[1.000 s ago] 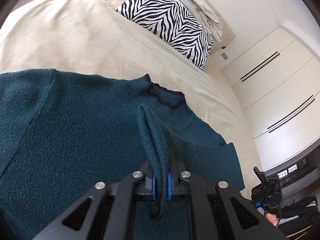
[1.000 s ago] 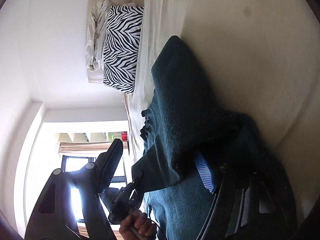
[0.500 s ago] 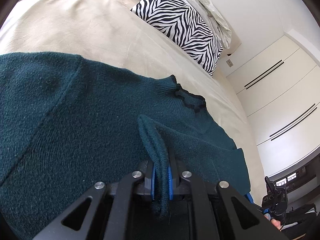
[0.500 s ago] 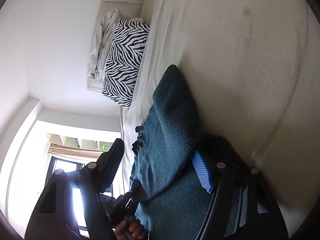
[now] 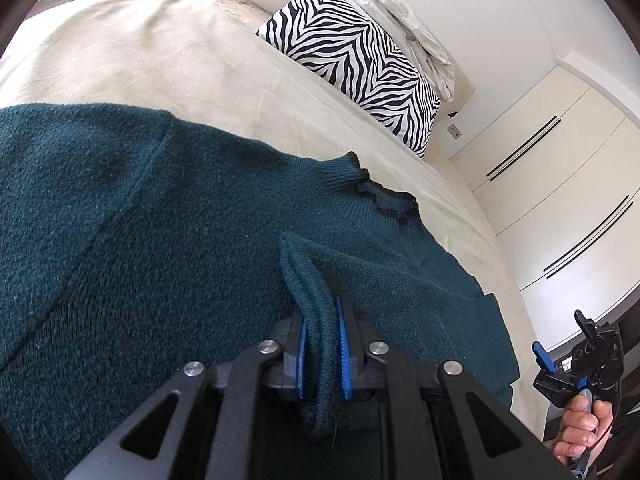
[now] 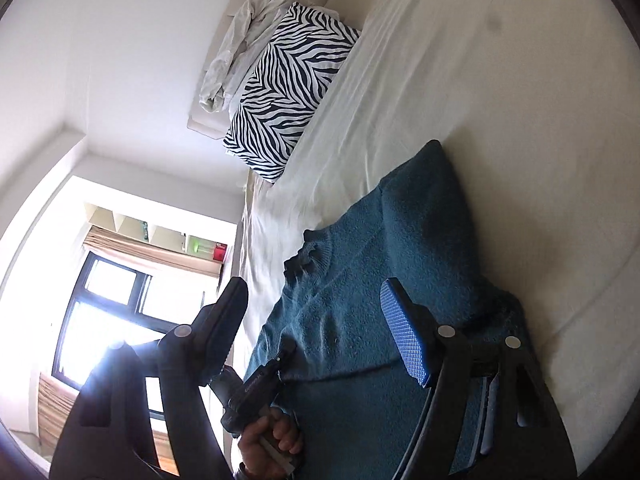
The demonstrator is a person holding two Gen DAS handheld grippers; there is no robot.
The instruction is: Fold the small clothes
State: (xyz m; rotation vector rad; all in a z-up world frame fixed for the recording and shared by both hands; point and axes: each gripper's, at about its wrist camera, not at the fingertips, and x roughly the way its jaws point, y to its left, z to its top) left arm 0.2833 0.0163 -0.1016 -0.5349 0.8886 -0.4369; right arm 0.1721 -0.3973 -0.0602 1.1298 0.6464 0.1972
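A dark teal knit sweater (image 5: 168,264) lies spread on the beige bed (image 5: 168,64), one sleeve folded over its body. My left gripper (image 5: 322,350) sits low over the sweater with a ribbed fold of the sleeve (image 5: 316,320) between its blue pads; its jaws are opening, and the fabric still fills the gap. In the right wrist view the same sweater (image 6: 360,264) lies below my right gripper (image 6: 316,328), which hangs open above it with nothing between its fingers. A hand (image 6: 272,440) holds the left gripper there.
A zebra-striped pillow (image 5: 360,64) and a crumpled pale sheet (image 5: 404,20) sit at the head of the bed. White wardrobe doors (image 5: 560,184) stand beyond the bed's far side. A bright window (image 6: 108,312) is behind the left gripper in the right wrist view.
The right gripper has risen off the sweater and rolled; the sleeve beside its pad now lies flat. The left gripper sank slightly with its fold, and its pads stand a little wider.
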